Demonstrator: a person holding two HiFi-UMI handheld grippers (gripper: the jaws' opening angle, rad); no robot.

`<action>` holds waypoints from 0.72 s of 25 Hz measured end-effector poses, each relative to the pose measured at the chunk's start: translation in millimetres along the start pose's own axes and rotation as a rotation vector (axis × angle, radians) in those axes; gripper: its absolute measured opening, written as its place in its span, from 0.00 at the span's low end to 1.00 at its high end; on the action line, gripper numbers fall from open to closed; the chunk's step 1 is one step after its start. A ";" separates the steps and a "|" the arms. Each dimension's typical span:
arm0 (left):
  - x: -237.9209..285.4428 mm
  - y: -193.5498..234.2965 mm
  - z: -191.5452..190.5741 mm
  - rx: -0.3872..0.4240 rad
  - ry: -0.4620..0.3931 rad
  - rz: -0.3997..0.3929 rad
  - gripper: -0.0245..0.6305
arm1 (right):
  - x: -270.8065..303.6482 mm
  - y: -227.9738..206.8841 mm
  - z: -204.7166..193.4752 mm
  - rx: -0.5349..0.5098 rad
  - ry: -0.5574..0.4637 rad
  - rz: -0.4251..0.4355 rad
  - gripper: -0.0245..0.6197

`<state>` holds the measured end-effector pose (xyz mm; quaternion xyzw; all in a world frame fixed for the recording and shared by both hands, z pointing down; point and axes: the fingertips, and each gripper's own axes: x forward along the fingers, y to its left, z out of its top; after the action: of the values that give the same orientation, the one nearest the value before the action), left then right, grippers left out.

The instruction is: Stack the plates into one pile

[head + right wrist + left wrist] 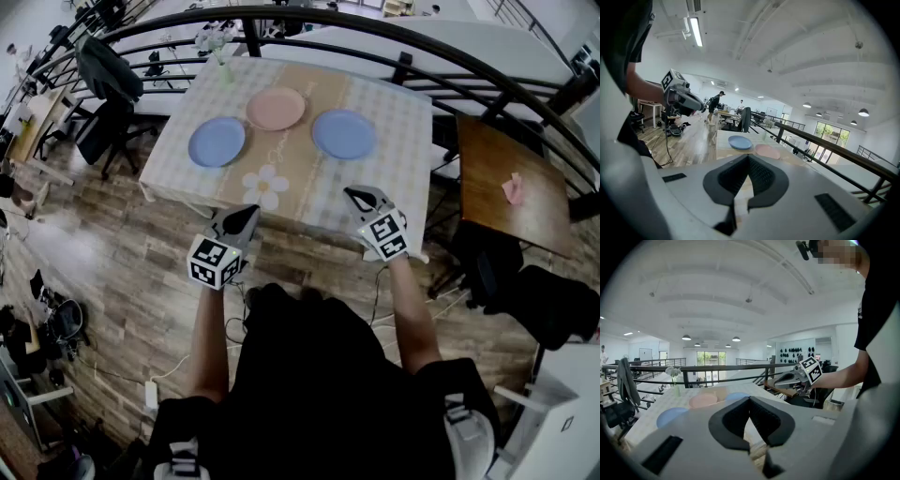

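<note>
I stand at the near edge of the table (398, 173) with my left gripper (249, 213) at about 11 o'clock from my chest and my right gripper (353, 193) at about 1 o'clock. Both are held level and short of the tablecloth, I judge so that I can look over the layout before I reach. In each gripper view the jaws are pressed together at the tips with nothing between them, so both tools are empty. All three plates lie flat and apart from one another, none stacked. The left blue plate (217, 142) sits at 11 o'clock, the pink plate (276, 109) farther off at 12, and the right blue plate (344, 134) at 1 o'clock. Each blue plate lies roughly ahead of one gripper, which is probably why my hands are spread this wide. The pile is not yet begun. As I see it, I must open a jaw, catch a rim, and carry that plate over another; a thin rim could slip from a shallow bite.
</note>
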<state>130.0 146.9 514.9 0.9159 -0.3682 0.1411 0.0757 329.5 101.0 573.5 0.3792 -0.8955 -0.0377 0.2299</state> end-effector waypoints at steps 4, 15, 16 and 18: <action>-8.1 -0.8 -0.5 -0.010 -0.002 0.013 0.04 | -1.6 7.1 4.7 -0.006 -0.006 0.007 0.03; -18.7 4.0 -19.9 -0.044 0.011 0.028 0.04 | 4.7 19.7 8.4 0.061 -0.030 0.028 0.03; -19.1 7.8 -20.8 -0.047 0.010 0.029 0.04 | 6.7 20.6 8.8 0.068 -0.021 0.026 0.03; -19.6 15.2 -21.3 -0.052 0.007 0.030 0.04 | 11.4 22.6 10.6 0.074 -0.002 0.018 0.03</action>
<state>101.6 153.9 529.4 0.9075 -0.3850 0.1358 0.0985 303.0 108.0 573.8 0.3791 -0.9000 -0.0030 0.2150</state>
